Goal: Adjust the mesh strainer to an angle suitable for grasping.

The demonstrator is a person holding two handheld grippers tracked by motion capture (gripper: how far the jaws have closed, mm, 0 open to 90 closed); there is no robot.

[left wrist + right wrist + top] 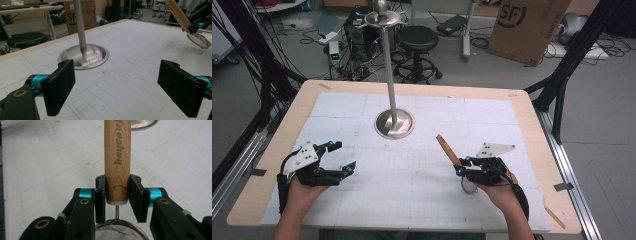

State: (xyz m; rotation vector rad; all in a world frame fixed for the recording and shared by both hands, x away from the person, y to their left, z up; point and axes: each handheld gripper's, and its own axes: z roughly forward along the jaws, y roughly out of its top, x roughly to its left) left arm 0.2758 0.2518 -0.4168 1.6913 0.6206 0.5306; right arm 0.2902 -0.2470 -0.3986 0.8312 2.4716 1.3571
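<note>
Right gripper (117,195): jaws clenched on the strainer (117,152) at the base of its wooden handle, mesh bowl just behind the jaws. Left gripper (117,87): jaws released, bare surface (130,62) between them, stand (83,53) ahead.

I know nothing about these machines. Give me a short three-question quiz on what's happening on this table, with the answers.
1. True or false: the right tongs are shut on the round wooden handle of a small wire-mesh strainer.
2. How do the left tongs stand? A) clamped on the handle B) open, with nothing between their black pads C) shut on a cloth
3. Fill in: the tall polished metal pole stand rises from a round ____ base on the white gridded mat.

Key: 1 true. 2 B. 3 metal.
</note>
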